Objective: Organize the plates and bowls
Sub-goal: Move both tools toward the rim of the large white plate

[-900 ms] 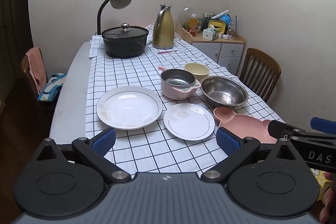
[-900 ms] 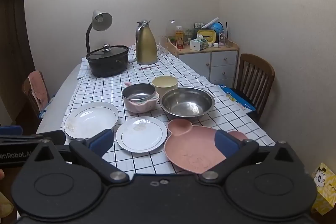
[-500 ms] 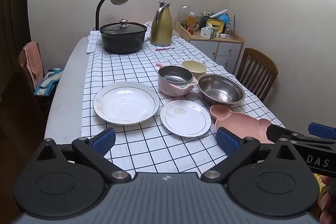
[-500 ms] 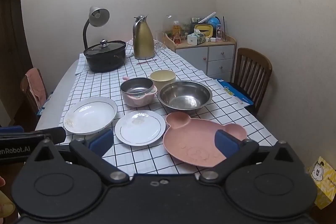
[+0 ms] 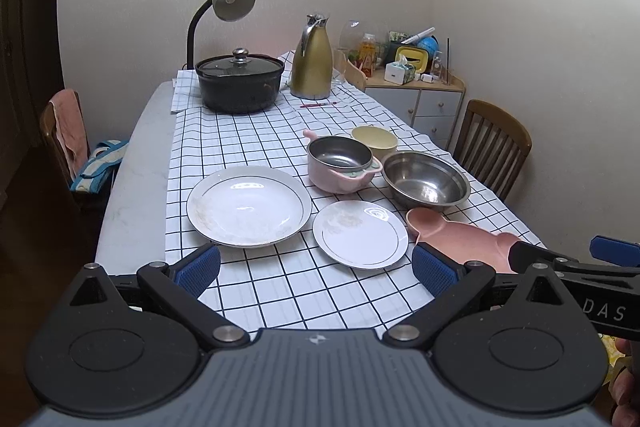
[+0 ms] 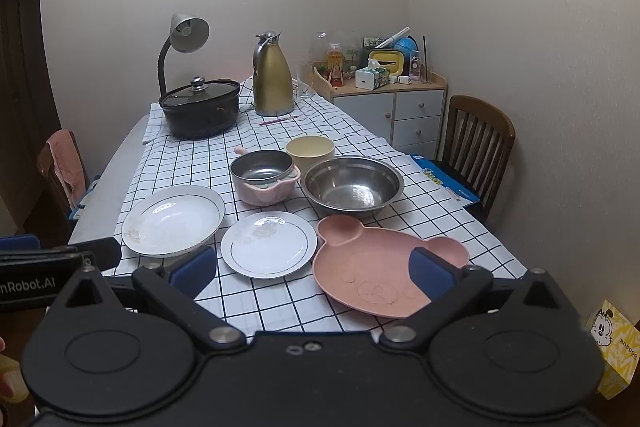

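Both claws are hanging over the near edge of the table (image 5: 132, 187), and both are holding nothing. The left claw (image 5: 316, 265) is wide apart, and the right claw (image 6: 314, 273) is wide apart too.

The dishes are sitting near the near edge. The big plate (image 5: 249, 211) is lying toward the left edge, with the small plate (image 5: 360, 234) just beside it. The pink plate (image 6: 384, 267) is lying toward the near right corner. Behind them are sitting the pink pot (image 5: 340, 165), the yellow bowl (image 5: 374, 141) and the steel bowl (image 5: 426, 179).

The white plates are probably hard, smooth and easy to break, so pinching the rim is likely the best way to take hold. The steel bowl is probably light and slippery. The pink plate looks light and not so easy to break.

The checked cloth (image 5: 256, 143) is covering most of the table and could be sliding under the dishes. At the far edge are standing a black pot (image 5: 239, 83), a gold jug (image 5: 312, 67) and a lamp (image 5: 224, 11). Chairs are standing at both sides.
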